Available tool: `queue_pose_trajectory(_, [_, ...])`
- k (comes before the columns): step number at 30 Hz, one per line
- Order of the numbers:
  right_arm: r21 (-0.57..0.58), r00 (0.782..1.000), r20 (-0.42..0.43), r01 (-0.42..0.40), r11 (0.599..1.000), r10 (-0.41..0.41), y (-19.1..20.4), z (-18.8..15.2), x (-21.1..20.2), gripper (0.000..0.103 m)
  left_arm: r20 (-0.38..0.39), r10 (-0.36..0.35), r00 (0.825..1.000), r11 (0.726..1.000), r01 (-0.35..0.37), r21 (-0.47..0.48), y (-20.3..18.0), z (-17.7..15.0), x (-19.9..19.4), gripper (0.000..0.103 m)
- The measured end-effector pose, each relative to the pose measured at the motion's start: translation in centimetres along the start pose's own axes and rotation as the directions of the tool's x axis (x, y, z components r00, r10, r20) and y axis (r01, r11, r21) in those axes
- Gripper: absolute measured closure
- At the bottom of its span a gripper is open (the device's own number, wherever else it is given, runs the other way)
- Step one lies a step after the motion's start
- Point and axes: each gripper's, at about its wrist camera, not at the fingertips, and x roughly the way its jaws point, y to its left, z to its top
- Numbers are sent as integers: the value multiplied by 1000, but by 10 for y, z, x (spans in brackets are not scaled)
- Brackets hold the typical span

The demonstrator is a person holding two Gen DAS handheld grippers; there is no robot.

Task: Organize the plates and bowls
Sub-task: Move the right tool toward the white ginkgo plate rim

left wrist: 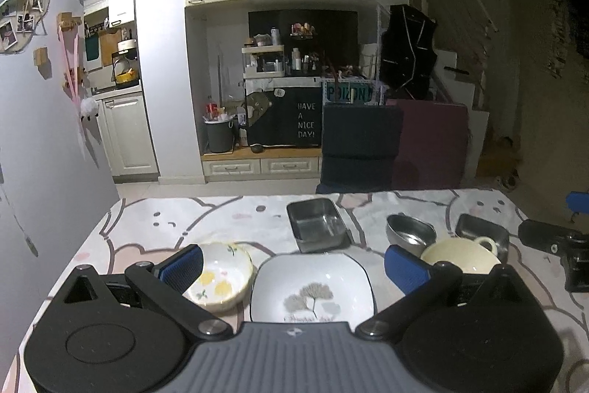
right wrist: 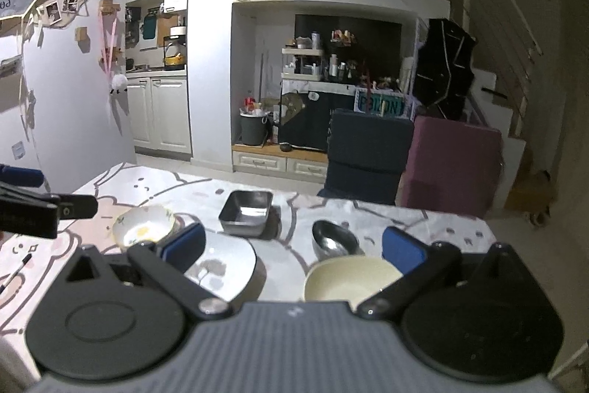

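Note:
My left gripper (left wrist: 294, 267) is open and empty above a white square plate with a tree print (left wrist: 313, 288). A white bowl with yellow fruit print (left wrist: 221, 277) lies left of it. A cream bowl with a handle (left wrist: 460, 251), a round steel bowl (left wrist: 408, 231) and two steel trays (left wrist: 316, 221) (left wrist: 482, 231) stand beyond. My right gripper (right wrist: 294, 249) is open and empty above the cream bowl (right wrist: 349, 277). The square plate (right wrist: 224, 264), fruit bowl (right wrist: 143, 225), steel bowl (right wrist: 333, 240) and one steel tray (right wrist: 246, 210) also show there.
The table carries a pink and white cartoon cloth (left wrist: 165, 220). A dark chair (left wrist: 360, 142) and a maroon panel (left wrist: 430, 142) stand past its far edge. A pen (right wrist: 16, 269) lies at the left. The wall (left wrist: 40, 135) is close on the left.

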Motion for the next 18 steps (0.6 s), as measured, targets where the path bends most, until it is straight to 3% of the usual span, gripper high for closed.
queue_pose_trajectory(12, [92, 999, -38, -26, 995, 29, -4, 31, 76, 0, -48, 36, 998, 999, -36, 12, 17, 22, 73, 0])
queue_pose_trajectory(18, [201, 983, -140, -91, 975, 120, -11, 33, 132, 0, -124, 33, 992, 999, -33, 2, 28, 13, 117, 0])
